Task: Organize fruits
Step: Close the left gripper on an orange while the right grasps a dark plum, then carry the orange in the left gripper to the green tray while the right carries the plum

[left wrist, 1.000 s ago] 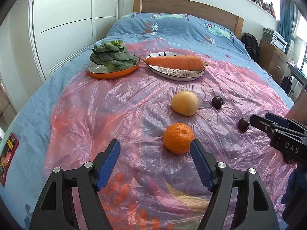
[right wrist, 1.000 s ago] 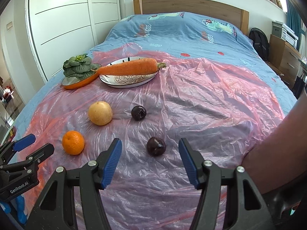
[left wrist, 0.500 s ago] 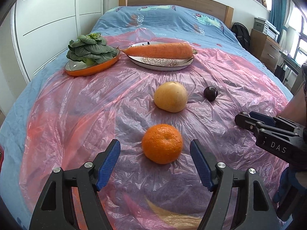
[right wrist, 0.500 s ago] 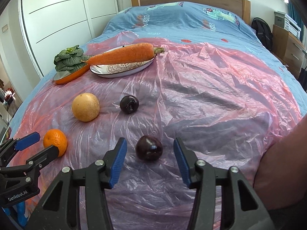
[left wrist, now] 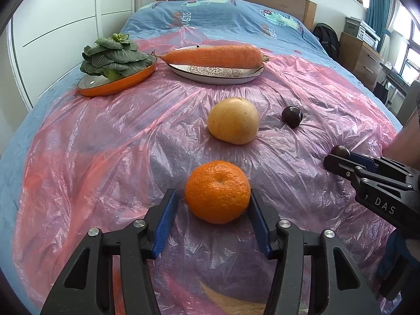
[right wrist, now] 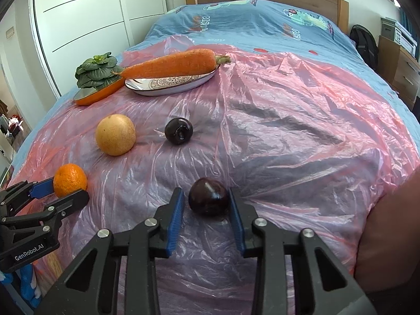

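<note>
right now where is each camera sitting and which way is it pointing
Left wrist: rides the left gripper, low over the pink plastic sheet, facing the headboard; its open fingers flank the orange; the right gripper enters at right.
Right wrist: rides the right gripper, facing the same way; its fingers flank the near dark plum; the left gripper and a forearm show.
Shared: orange, yellow fruit, far plum, carrot.
</note>
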`<state>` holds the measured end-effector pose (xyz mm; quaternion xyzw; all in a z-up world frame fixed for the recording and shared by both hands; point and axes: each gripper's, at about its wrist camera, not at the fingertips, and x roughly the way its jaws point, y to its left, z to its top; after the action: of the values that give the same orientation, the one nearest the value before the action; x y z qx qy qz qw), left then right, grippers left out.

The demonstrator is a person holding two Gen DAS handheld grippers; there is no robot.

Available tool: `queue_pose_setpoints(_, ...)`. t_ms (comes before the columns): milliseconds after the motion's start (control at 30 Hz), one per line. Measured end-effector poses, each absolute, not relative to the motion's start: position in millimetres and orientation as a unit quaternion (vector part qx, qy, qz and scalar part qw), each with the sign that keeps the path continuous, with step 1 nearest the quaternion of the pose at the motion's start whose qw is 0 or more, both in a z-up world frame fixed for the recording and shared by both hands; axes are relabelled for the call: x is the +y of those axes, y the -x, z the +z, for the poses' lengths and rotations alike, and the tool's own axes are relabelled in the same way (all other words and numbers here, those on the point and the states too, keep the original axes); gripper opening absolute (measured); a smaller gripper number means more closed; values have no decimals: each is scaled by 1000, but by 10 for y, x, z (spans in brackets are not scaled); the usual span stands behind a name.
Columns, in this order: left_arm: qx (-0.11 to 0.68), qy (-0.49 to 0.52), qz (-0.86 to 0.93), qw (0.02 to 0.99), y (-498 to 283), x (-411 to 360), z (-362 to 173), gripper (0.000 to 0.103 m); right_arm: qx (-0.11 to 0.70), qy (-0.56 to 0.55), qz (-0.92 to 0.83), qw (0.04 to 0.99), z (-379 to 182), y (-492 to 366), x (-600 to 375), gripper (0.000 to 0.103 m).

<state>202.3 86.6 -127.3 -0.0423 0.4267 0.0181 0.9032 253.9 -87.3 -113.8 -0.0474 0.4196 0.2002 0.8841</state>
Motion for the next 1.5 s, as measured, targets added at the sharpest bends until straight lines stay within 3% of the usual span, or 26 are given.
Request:
queue_pose_setpoints(100,425,34,15,904,-2029,841,-1279,40,420,47,203,883,-1140,-2546,-876,46)
queue_pose_setpoints(867,408,69,5,910,-1902,939,-1005,39,416,46,194,887,-846,-2457,-875,45)
queue_pose_setpoints(1500,385,87,-8,919,-1387,954,-556,39,423,64,205,880,-493,-1746,-712,45)
